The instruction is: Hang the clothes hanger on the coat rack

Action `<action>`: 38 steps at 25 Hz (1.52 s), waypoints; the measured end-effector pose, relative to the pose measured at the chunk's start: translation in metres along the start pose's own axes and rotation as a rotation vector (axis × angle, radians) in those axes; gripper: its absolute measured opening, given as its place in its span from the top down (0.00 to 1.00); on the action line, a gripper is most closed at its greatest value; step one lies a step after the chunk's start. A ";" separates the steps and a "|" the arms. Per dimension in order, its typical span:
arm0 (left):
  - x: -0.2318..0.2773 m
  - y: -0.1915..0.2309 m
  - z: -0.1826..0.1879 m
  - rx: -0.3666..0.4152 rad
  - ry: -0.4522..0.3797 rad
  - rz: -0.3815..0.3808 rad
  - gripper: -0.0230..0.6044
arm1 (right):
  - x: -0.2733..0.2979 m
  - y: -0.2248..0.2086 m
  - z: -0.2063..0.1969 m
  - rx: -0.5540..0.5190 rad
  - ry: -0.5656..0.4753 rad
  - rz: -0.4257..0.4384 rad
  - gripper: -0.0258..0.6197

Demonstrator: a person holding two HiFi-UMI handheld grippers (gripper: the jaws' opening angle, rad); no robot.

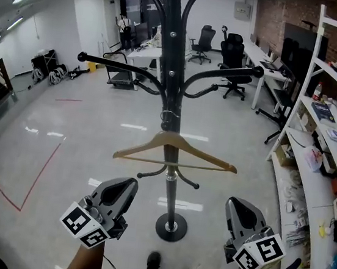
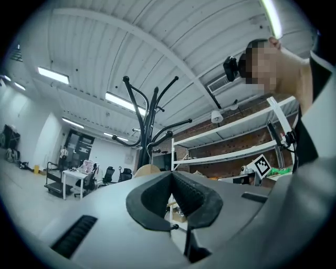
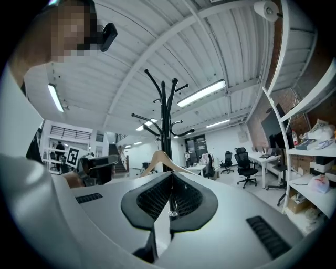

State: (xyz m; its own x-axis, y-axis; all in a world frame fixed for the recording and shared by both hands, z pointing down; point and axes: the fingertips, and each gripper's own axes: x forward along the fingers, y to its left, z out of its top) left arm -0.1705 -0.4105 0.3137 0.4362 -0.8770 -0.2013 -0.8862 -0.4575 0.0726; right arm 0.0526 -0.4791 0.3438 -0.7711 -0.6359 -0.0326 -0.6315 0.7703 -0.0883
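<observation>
Clothes hanger (image 1: 169, 138) hanging on coat rack (image 1: 175, 70); both grippers standing off empty.

Wooden hanger is hanging level against the black pole, below the curved upper arms and above the short lower pegs (image 1: 182, 179); what its hook is catching on is too small to tell. Left gripper (image 1: 126, 184) and right gripper (image 1: 236, 204) are sitting low, apart from the hanger, jaws pressed together on nothing. Hanging is looking done; any pull-back is best kept low and straight, avoiding the hanger's two tips so it is not set swinging. White shelving (image 1: 311, 106) is crowding the right side; bare floor (image 1: 80, 150) is giving ample room left.
</observation>
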 end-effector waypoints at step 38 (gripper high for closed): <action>-0.247 -0.171 -0.015 -0.241 0.116 -0.140 0.96 | -0.166 0.234 -0.022 -0.039 0.074 0.012 0.95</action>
State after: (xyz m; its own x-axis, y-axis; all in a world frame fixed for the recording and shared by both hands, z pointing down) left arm -0.1240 -0.1180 0.3657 0.5789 -0.8073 -0.1143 -0.7596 -0.5849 0.2844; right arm 0.0310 -0.1921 0.3501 -0.7816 -0.6224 0.0401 -0.6237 0.7801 -0.0493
